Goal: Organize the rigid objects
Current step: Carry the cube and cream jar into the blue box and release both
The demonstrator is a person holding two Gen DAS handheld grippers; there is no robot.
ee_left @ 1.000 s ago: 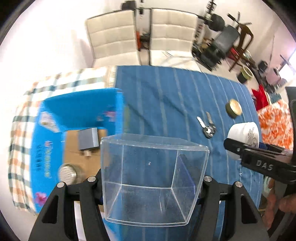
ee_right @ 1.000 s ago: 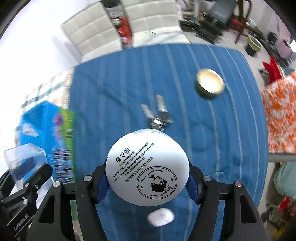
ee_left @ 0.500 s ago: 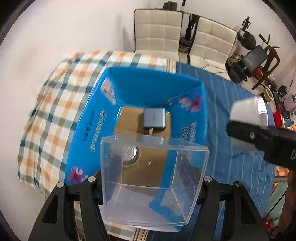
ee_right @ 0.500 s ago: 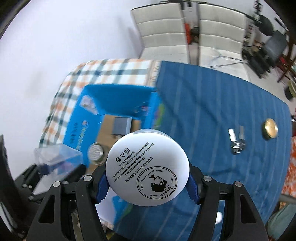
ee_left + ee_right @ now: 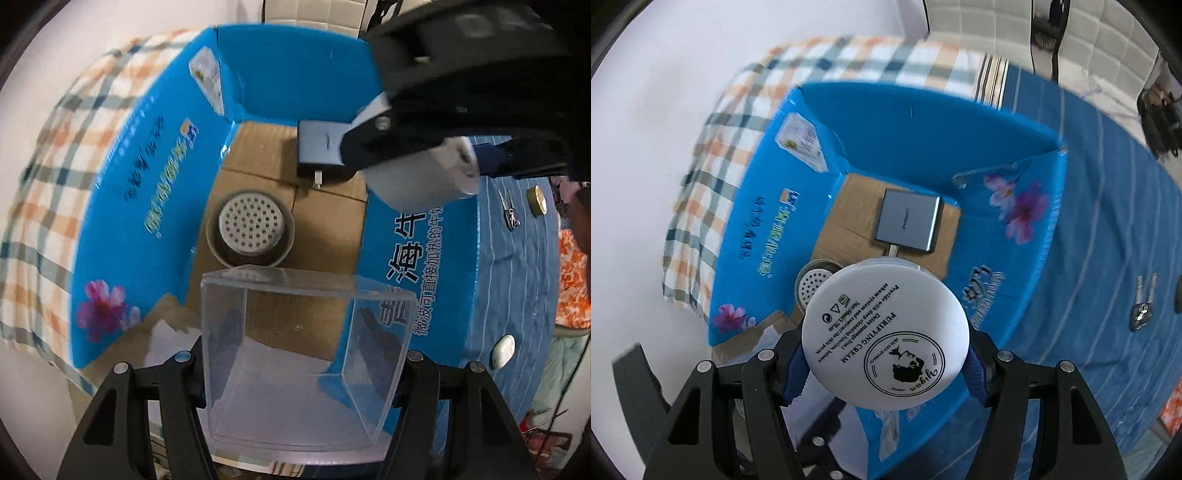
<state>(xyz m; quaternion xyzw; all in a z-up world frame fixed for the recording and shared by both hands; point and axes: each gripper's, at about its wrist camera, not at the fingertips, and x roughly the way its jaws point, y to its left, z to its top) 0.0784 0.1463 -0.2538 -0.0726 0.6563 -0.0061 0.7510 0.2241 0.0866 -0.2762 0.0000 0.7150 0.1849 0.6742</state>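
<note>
Cream jar (image 5: 885, 334), white and round, clamped between the right gripper (image 5: 884, 363) fingers, held above the open blue box (image 5: 923, 122). Clear plastic case (image 5: 303, 354) pinched in the left gripper (image 5: 301, 373), hanging over the box's near edge. Below, on the cardboard floor: a grey charger (image 5: 907, 219) and a perforated metal strainer (image 5: 251, 226). Best lowered onto bare cardboard between those two, released only once seated flat. Out on the blue tablecloth (image 5: 1108, 240), keys (image 5: 1143, 306) well apart.

Your jar lid (image 5: 885, 336): "PURIFYING CREAM", "Detox massage cream", "skin care products", "Net:50ml/1.7fl.oz". Your blue box (image 5: 417, 266): flap printed "海牛" and "微波可直接加热的牛". Grey charger (image 5: 908, 219): brand mark too small to read.
</note>
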